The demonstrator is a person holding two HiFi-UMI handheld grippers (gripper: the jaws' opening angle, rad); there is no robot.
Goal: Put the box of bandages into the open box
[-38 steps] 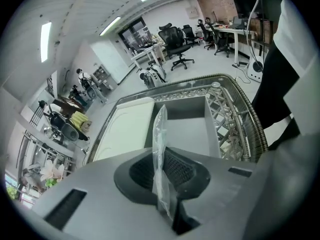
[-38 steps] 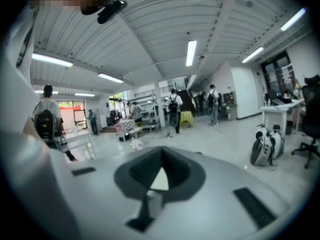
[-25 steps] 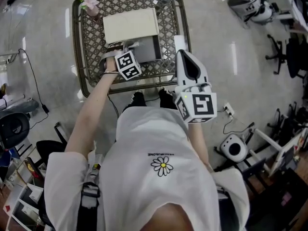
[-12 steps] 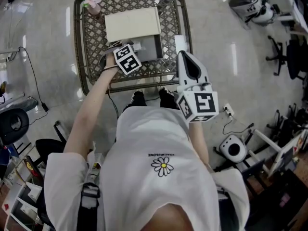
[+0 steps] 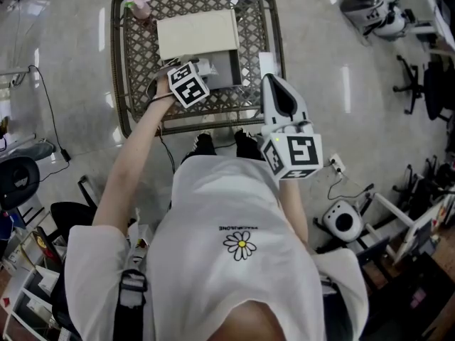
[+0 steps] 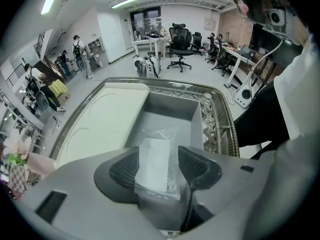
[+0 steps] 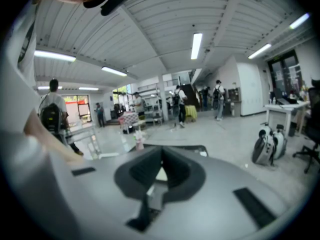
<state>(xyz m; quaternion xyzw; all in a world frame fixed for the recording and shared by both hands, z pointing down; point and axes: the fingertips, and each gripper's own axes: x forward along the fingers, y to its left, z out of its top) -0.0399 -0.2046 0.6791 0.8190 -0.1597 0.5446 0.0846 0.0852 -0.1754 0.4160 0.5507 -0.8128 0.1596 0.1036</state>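
**Release of Load Into Container**

The left gripper (image 6: 159, 165) is positioned directly above the open box (image 6: 172, 105) so the load drops inside. Its jaws are opening. The box of bandages (image 6: 155, 151), in clear wrap, lies between them on the container floor, and the pads appear clear of it. The right gripper (image 7: 161, 171) has its jaws together and empty, and is held near the torso, clear of the desk (image 5: 135, 55).

Count: one box of bandages, one open box, two grippers.

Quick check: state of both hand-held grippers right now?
Left hand-held gripper: jaws opening, pads clear of the box of bandages, which lies between them inside the open box.
Right hand-held gripper: closed, holding nothing.
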